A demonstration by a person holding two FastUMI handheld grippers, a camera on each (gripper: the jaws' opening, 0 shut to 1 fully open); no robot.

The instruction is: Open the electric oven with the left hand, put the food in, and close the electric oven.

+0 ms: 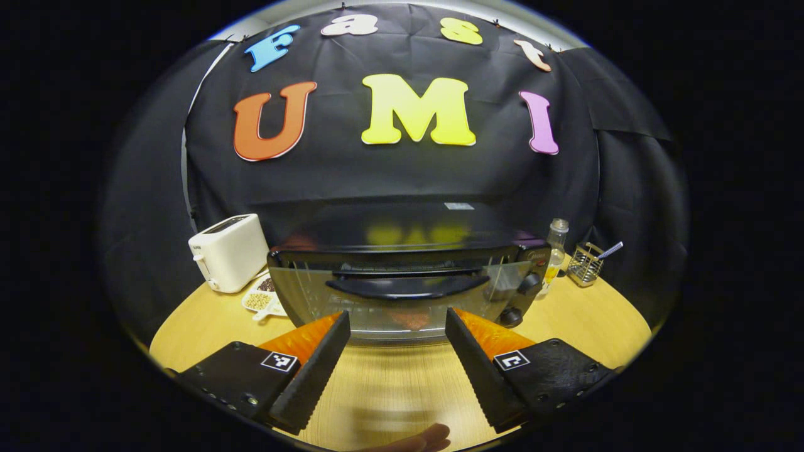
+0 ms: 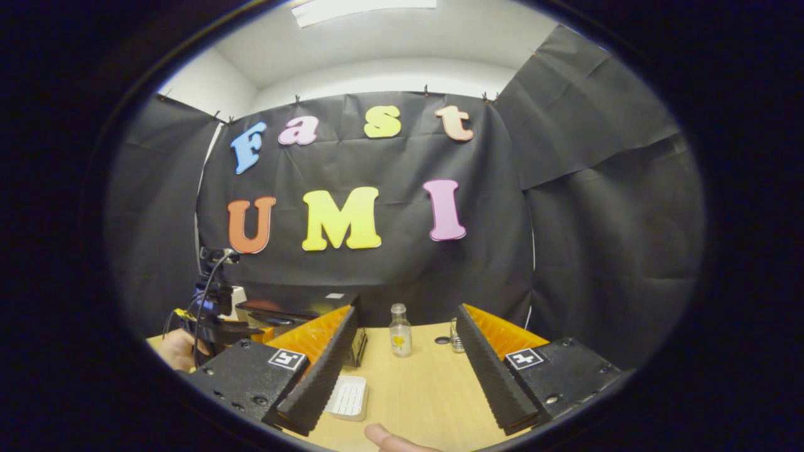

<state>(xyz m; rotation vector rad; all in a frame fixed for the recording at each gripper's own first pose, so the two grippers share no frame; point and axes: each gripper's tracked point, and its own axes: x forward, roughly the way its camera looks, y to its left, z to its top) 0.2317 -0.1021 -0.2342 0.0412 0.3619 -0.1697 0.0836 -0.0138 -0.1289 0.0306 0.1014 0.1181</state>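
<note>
Fingers of the left gripper (image 1: 397, 358) are held wide apart and empty just before the closed electric oven (image 1: 405, 285), while beside that oven the right gripper (image 2: 407, 364) is likewise spread, empty, over a white tray (image 2: 348, 397).

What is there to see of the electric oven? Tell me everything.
The electric oven is a black countertop box with a glossy top. Its glass door, with a wide dark handle across it, looks shut. Two dark knobs sit at its right end. It stands on the wooden table, facing the open left claw, which is apart from it. A white toaster stands beside it.
</note>
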